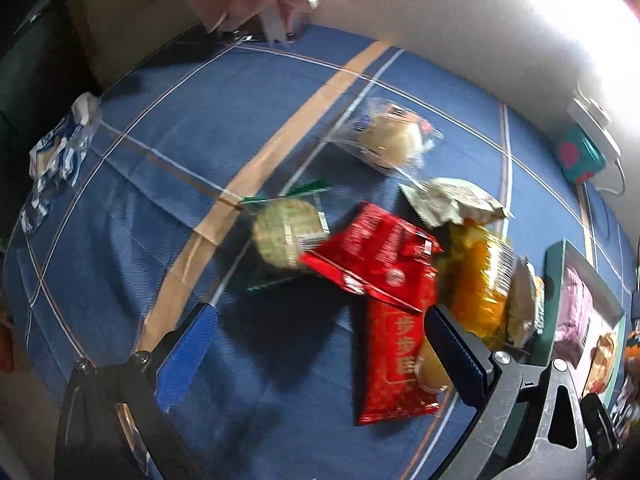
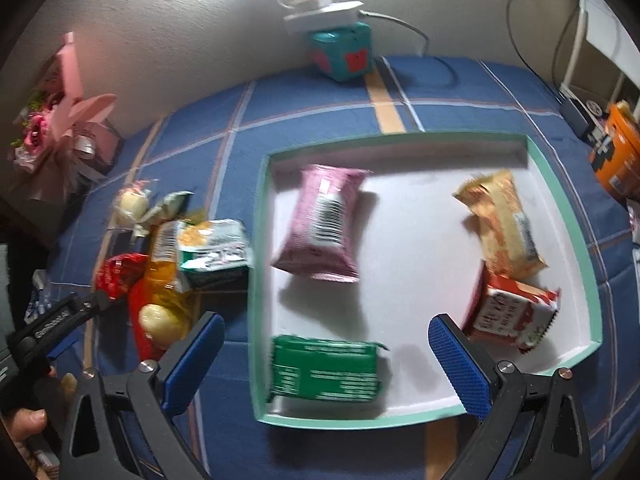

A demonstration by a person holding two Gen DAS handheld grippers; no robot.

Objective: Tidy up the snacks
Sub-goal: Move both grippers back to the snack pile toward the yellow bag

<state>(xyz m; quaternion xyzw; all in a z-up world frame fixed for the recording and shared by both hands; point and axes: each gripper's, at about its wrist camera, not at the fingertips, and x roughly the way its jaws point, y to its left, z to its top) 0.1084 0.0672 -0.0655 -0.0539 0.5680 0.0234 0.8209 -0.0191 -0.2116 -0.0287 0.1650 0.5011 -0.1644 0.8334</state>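
Landmark: shallow green-rimmed tray [image 2: 576, 216] on the blue checked cloth [image 2: 304, 104].
In the tray: four snack packets – pink [image 2: 324, 224], orange [image 2: 504, 224], red-and-white [image 2: 512, 312], green [image 2: 324, 368].
Left of the tray: loose heap of about seven snacks [image 2: 168, 264], unsorted.
Behind the tray: teal cube [image 2: 344, 56] at the wall, power strip [image 2: 320, 16] on top.
Left gripper [image 1: 320, 336]: jaws wide apart, empty, over the red packets [image 1: 384, 272] in the heap.
Right gripper [image 2: 326, 344]: jaws wide apart, empty, over the tray's near edge.

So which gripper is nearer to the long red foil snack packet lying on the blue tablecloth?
Left. The left gripper hangs open right over the long red foil snack packet, one finger beside it. The right gripper is open over the teal-rimmed white tray, the packet off to its left.
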